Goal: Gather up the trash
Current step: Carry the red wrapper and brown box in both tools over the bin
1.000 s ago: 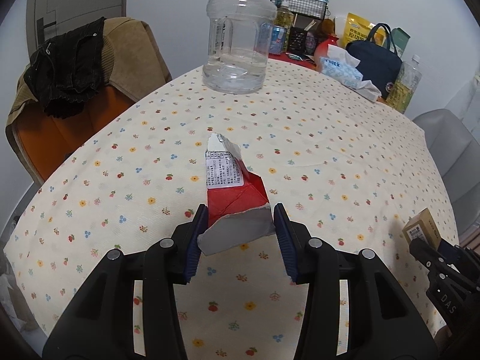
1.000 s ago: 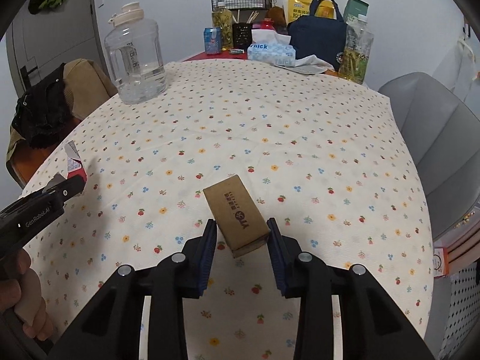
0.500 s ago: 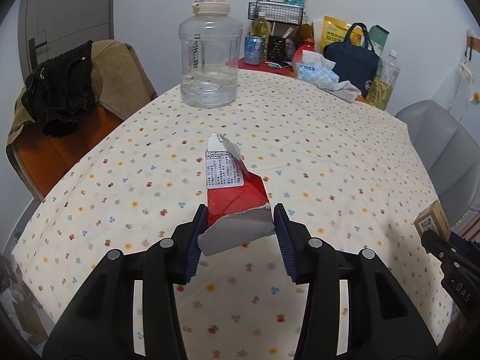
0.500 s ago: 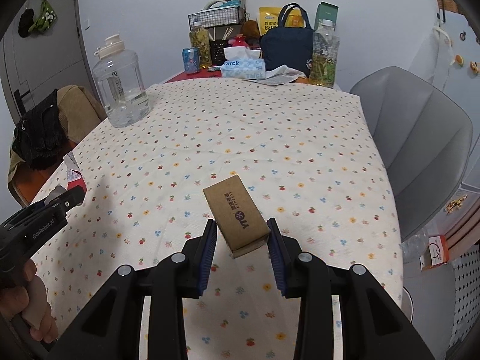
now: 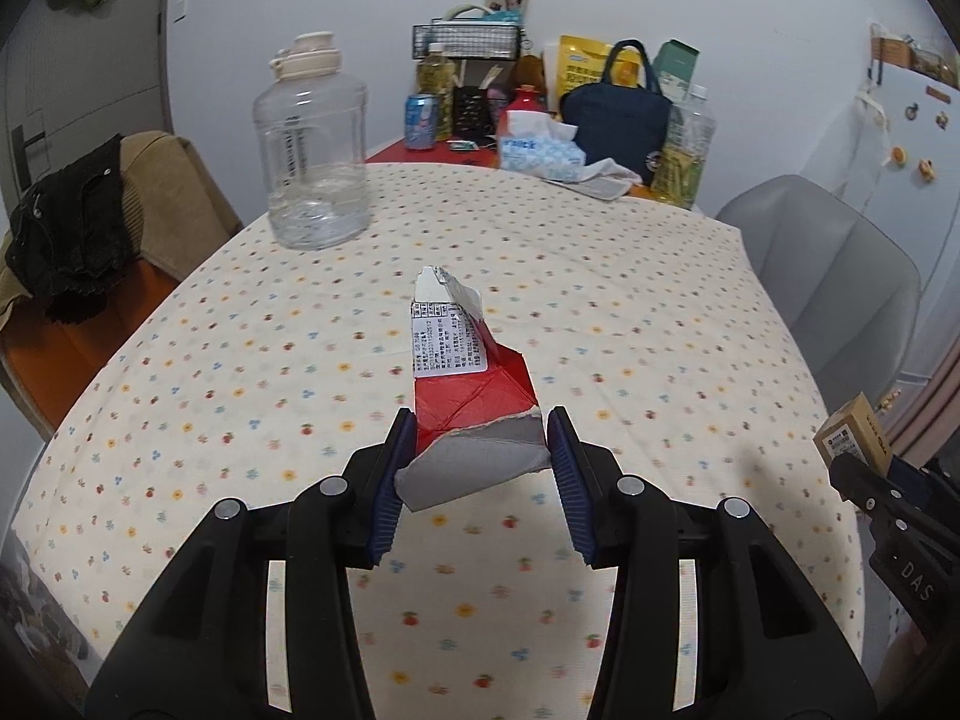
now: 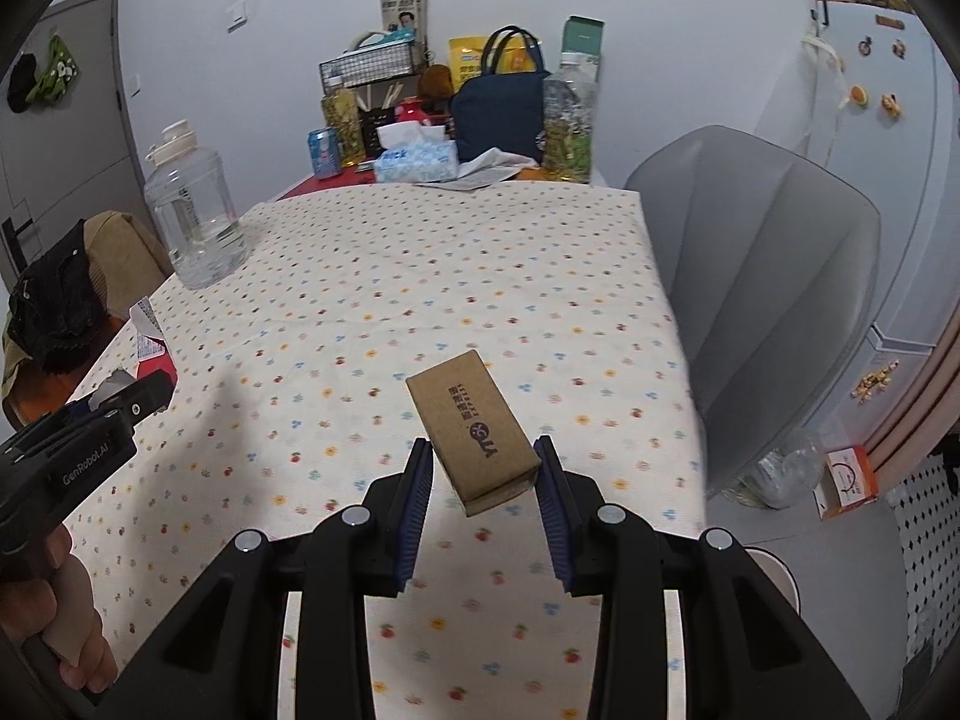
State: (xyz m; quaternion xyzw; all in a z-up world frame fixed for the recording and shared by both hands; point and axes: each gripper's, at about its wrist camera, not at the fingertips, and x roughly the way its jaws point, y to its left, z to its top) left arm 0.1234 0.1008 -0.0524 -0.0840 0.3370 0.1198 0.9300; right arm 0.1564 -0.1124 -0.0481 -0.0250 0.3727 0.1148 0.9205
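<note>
Both grippers [image 5: 480, 468] [image 6: 483, 480] clamped: carton [image 5: 468, 390], box [image 6: 474, 432].

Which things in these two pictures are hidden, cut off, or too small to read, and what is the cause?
- Left wrist view: print on the torn red carton label is too small to read.
- Left wrist view: cardboard box and right gripper are cut off by the right edge.
- Right wrist view: carton is mostly hidden behind the left gripper.
- Both views: no trash bin shows.
- Right wrist view: the box's underside is hidden.
</note>
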